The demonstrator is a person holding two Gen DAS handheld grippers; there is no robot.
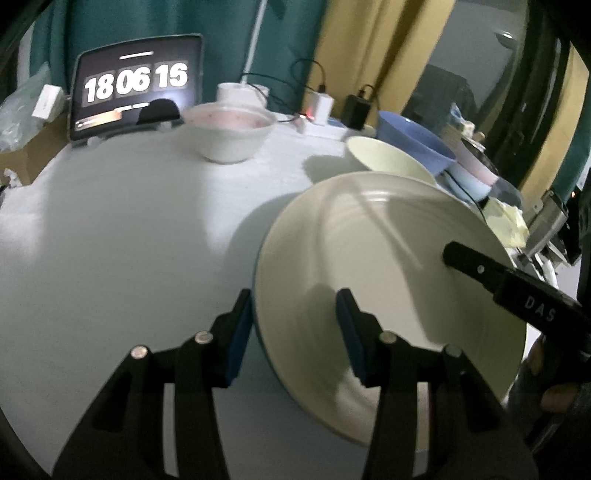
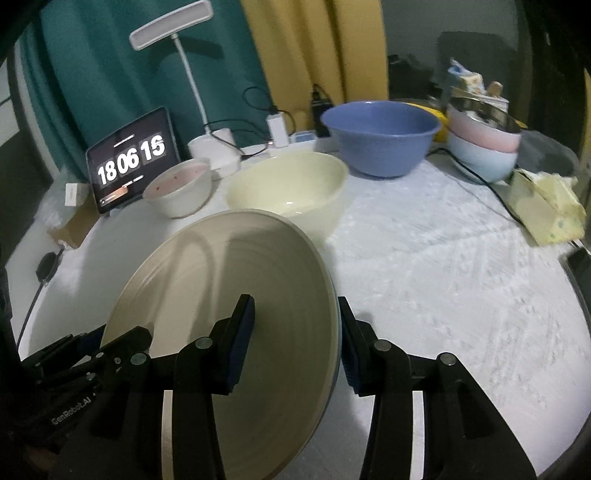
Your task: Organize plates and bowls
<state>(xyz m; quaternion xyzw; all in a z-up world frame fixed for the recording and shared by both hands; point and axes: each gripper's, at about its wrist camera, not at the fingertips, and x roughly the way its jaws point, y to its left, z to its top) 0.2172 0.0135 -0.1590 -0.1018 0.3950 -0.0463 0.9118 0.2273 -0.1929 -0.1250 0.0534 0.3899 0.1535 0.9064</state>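
Gripping: a large cream plate [image 1: 388,280] is held by both grippers at once, tilted and lifted clear of the white tabletop [image 1: 122,236].
Left gripper [image 1: 295,325]: its jaws are closed over the plate's left rim; one blue pad is seen outside the rim, under the plate, the other on the plate's inner face.
Right gripper [image 2: 295,328]: its jaws are clamped on the opposite rim, one pad on the ribbed inner face, the other behind the edge.
Plate, place: it is seen near the front edge of the tabletop, its far rim raised toward the bowls.
Cream bowl [image 2: 288,188]: it is set just behind the plate, toward the middle of the tabletop.
Blue bowl [image 2: 380,140]: it is placed at the back edge, right of the cream bowl.
White bowl [image 2: 179,190]: it is placed toward the back left, pink inside, in front of a tablet [image 2: 131,158] showing a clock.
Pink and pale blue bowls [image 2: 484,144]: they are stacked at the back right corner.
Lamp [image 2: 173,26]: it is stood at the back edge.
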